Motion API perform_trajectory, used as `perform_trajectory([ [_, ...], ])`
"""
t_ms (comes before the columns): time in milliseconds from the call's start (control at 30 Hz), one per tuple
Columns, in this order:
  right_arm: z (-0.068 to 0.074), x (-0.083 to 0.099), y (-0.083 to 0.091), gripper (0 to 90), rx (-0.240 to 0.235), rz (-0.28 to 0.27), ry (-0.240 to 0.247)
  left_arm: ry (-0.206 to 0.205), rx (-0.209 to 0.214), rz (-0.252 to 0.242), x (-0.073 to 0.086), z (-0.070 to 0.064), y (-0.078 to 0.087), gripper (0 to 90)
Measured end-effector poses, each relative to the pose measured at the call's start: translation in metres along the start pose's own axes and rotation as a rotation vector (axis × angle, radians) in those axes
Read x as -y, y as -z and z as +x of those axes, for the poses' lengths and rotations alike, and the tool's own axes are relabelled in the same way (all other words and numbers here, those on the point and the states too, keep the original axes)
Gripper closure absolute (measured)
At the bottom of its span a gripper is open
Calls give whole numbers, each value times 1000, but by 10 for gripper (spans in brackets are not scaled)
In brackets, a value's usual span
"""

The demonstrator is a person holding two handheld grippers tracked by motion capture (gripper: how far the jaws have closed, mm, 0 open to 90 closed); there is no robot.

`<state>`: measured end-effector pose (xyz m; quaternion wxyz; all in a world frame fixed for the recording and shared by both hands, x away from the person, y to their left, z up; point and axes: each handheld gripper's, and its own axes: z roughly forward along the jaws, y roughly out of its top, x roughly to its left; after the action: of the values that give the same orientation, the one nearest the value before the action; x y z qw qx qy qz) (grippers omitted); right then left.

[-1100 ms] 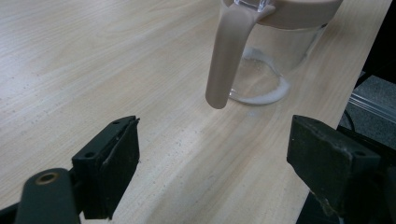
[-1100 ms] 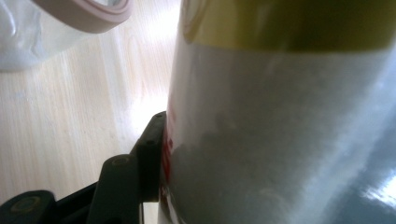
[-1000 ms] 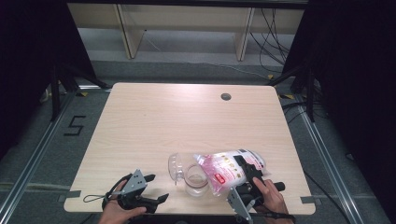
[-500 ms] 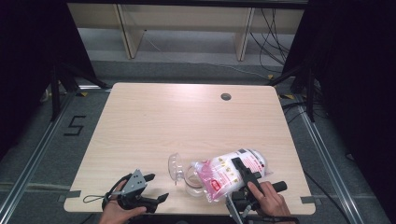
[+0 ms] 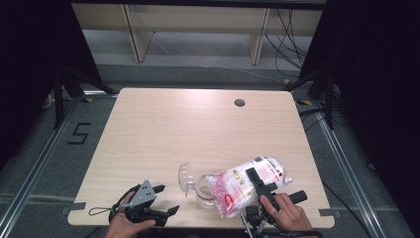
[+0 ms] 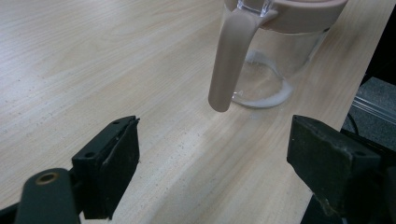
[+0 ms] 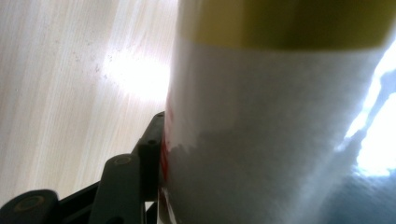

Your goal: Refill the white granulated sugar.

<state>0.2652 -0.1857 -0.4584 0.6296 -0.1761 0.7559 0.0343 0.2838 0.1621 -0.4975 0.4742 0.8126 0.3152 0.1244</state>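
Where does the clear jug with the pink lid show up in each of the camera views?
High view: the jug stands near the table's front edge, just left of the tilted bag held by the right tool.
Left gripper view: upper middle to right, pink handle hanging down, ahead of the open left tool.
Right gripper view: I can't make it out; the bag sits close against the lens.
Shared landmark: the light wood table.

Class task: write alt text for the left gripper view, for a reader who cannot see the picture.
A clear plastic pitcher with a pale pink rim and handle stands on a light wooden table, a thin ring of white powder in its bottom. In the foreground the left gripper has its two black jaws wide apart, with nothing between them, aimed toward the pitcher.
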Motion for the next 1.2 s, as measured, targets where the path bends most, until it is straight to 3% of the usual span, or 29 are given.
perform_trajectory([
  [33, -2, -1, 0, 489, 1, -2, 29, -2, 2, 4, 0, 0, 0, 168],
  [100, -1, -1, 2, 490, -20, 21, 16, 2, 3, 3, 0, 0, 0, 168],
  [167, -1, -1, 2, 490, -11, 11, 19, -1, 3, 7, 0, 0, 0, 163],
  [200, -4, -2, 1, 491, -6, -10, 59, 2, 3, 4, 0, 0, 0, 159],
  [233, -4, -2, 2, 491, -8, -4, 57, -23, -6, 22, 0, 2, 1, 159],
  [333, -5, -2, 1, 492, -15, 1, 89, -2, 4, 0, 0, 0, 0, 159],
  [433, -2, -1, 2, 494, -25, 16, 58, -2, 4, 5, 0, 0, 0, 159],
  [500, -6, -2, 1, 495, -17, 8, 110, -5, 4, 1, 0, 0, 0, 159],
  [533, -6, -2, 1, 495, -17, 9, 109, -2, 4, 0, 0, 0, 0, 159],
  [567, -6, -2, 2, 495, -11, 9, 104, -30, -5, 25, -1, 2, 1, 159],
  [800, -9, -2, 2, 499, -9, 20, 130, -14, 3, 9, 0, 0, 0, 159],
  [833, -8, -1, 2, 500, -11, 24, 119, -29, -5, 28, -1, 2, 1, 159],
  [867, -9, -1, 2, 501, -17, 27, 122, -12, 3, 7, -1, 0, 0, 159],
  [900, -11, -1, 2, 502, -16, 17, 150, -28, -4, 23, -1, 2, 1, 159],
  [967, -10, -1, 2, 503, -16, 20, 149, -24, -5, 24, -1, 2, 1, 158],
  [1033, -13, -1, 2, 506, -28, 28, 185, -24, -5, 25, -1, 2, 1, 158],
  [1200, -12, 0, 3, 510, -29, 35, 160, -12, 3, 7, 0, 0, 0, 158],
])
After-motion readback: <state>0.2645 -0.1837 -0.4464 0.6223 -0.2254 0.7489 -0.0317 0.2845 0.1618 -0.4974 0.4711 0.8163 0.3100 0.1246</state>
